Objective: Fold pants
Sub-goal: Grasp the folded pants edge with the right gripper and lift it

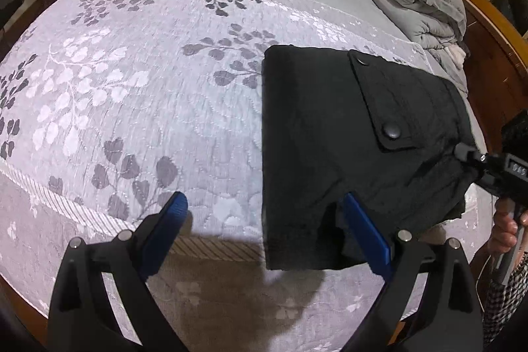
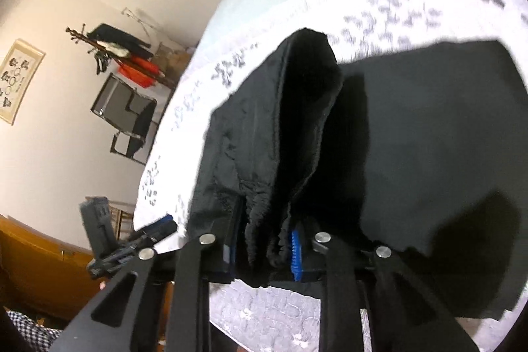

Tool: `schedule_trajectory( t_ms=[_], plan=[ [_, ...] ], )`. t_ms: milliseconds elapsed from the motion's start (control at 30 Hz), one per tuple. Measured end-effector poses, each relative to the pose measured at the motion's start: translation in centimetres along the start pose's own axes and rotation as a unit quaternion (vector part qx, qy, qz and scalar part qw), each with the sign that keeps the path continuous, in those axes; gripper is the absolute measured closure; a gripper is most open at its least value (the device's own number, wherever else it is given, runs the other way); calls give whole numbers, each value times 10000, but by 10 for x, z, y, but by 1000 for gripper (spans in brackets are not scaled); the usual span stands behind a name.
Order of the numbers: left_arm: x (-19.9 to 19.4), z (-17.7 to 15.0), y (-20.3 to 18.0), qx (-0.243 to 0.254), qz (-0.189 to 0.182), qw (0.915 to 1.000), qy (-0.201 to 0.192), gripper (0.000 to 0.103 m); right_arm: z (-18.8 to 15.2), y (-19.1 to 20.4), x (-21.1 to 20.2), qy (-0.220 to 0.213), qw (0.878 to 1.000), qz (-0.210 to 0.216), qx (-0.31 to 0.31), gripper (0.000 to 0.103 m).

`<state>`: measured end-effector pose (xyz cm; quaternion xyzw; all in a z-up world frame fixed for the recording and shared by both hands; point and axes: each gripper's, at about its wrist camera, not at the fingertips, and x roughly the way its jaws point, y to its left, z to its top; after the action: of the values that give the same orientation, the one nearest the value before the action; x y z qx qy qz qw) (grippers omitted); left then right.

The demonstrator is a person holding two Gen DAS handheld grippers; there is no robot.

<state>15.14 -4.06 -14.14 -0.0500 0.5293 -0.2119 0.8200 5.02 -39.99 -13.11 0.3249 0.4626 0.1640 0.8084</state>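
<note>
While the left wrist view shows the folded black pants [image 1: 356, 160] lying on a floral bedspread [image 1: 132, 94], left gripper [image 1: 264, 213] spread wide and empty, the right wrist view alone shows the right gripper [image 2: 264, 240] clamped on a bunched edge.

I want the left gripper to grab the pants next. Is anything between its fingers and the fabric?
Nothing visible. The left gripper is open just above the bedspread, its right finger already at the near edge of the black pants. The right gripper holds their other edge.
</note>
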Motion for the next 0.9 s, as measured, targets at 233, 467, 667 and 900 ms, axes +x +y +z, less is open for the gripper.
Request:
schedule_trajectory(
  t_ms=[233, 467, 667, 900],
  plan=[
    [-5, 8, -37, 355, -216, 9991, -128, 8, 13, 23, -54, -376, 9981, -104, -481, 80],
    [-6, 15, -80, 726, -335, 9965, -227, 8, 26, 7, -114, -766, 9954, -392, -429, 81],
    [3, 19, -115, 1070, -285, 9936, -244, 8, 18, -39, -142, -818, 9934, -791, -140, 81],
    [13, 20, -139, 1167, -238, 9928, -156, 8, 0, -85, -135, -647, 9935, -911, 205, 81]
  ],
)
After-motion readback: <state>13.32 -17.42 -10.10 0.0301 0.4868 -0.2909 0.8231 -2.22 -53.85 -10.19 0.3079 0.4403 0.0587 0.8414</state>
